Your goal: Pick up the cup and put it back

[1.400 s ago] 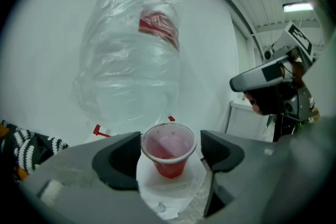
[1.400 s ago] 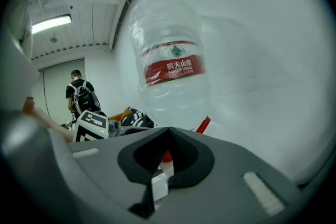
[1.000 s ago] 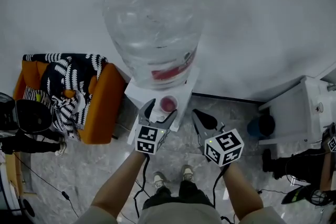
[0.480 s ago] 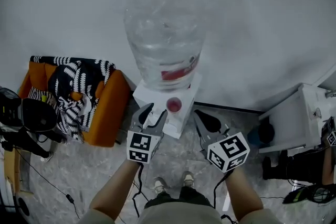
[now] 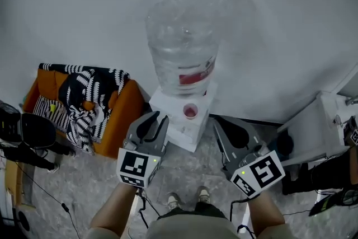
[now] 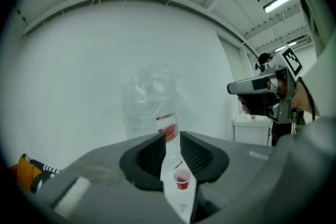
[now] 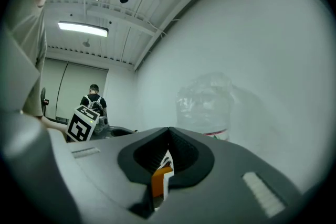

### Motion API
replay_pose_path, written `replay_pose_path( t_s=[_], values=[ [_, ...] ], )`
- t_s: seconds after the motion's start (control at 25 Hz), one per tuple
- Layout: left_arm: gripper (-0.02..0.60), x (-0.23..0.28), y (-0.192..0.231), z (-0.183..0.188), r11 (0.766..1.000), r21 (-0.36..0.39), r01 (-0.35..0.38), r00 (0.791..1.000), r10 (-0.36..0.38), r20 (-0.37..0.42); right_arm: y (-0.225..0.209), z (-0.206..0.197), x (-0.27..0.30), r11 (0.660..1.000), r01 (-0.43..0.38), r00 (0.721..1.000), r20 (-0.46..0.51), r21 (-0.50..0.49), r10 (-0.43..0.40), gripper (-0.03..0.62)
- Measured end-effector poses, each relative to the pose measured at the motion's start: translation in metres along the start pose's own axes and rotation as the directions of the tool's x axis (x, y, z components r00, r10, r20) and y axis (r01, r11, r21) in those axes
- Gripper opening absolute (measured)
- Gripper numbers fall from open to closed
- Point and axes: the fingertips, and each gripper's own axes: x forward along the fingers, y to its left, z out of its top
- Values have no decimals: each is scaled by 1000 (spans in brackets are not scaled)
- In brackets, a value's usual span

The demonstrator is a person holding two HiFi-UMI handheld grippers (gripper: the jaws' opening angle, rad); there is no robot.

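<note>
While the left gripper is closing on nothing, short of the cup on the dispenser ledge, the right gripper sits pinched closed and empty. A pick likely needs the left jaws spread, then level around the cup. I can't tell if the red inside it is liquid, and the bottle hides the tap.

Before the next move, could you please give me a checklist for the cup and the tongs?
1. Cup upright on the dispenser: ok.
2. Left tongs clear of the cup: ok; jaws closing, nothing between them.
3. Right tongs shut and empty: ok.
4. Bottle seated on the dispenser: ok.
5. How full the cup is: cannot tell.
</note>
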Motion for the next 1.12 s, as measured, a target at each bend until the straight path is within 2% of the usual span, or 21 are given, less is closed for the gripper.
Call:
replay_pose_path(
  t_s=[0.12, 0.16, 0.32, 0.48, 0.72, 1.0, 1.12],
  values=[
    [60, -23, -1, 24, 997, 78, -12, 999, 9, 36, 16, 27, -15, 1000, -16, 999, 48, -9, 16, 3],
    [50, -31, -2, 31, 996, 84, -17, 999, 13, 49, 21, 34, -19, 1000, -22, 998, 61, -15, 23, 3],
    [21, -61, -7, 54, 1000, 13, -26, 996, 25, 88, 42, 52, -31, 998, -43, 995, 84, -44, 47, 3],
    [5, -85, -11, 64, 1000, 15, -17, 996, 15, 93, 55, 61, -41, 997, -63, 993, 102, -38, 67, 3],
    [2, -109, -22, 58, 1000, 16, -2, 997, 1, 75, 73, 56, -53, 993, -98, 992, 69, -61, 103, 3],
    [2, -117, -46, 34, 999, 21, 24, 999, -24, 36, 87, 24, -61, 991, -123, 992, -9, -52, 123, 3],
    [2, -120, -53, 23, 1000, 20, 14, 1000, -14, 17, 85, 13, -65, 994, -103, 995, -18, -34, 103, 3]
  ],
)
